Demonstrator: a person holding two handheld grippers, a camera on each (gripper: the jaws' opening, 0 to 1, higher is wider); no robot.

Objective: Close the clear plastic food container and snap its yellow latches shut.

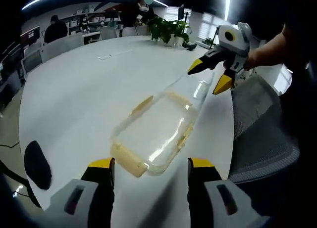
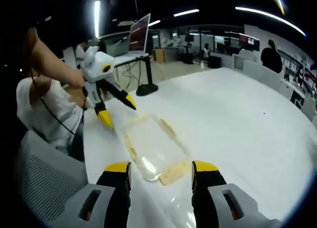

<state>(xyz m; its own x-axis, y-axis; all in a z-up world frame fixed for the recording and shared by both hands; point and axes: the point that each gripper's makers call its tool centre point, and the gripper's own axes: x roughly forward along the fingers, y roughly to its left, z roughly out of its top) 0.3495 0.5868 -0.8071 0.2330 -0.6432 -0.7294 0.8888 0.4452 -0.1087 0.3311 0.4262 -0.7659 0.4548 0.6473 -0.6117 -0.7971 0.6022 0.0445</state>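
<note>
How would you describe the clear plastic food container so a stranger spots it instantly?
On the big white table, near the edge by the grey mesh chair, lies a clear rectangular plastic container. Both open grippers face it from opposite ends. Pale yellow latches along its rim set it apart.

Your left gripper view looks along its own left tool from just above the white tabletop, facing down the length of the clear container, which lies close in front. Far beyond it you see the office and green plants. Your right gripper view looks from the opposite end, over its right tool, at the same container, again close. The two views face each other: each catches the other tool, the right one in the left gripper view, the left one in the right gripper view, past the container's far end.
</note>
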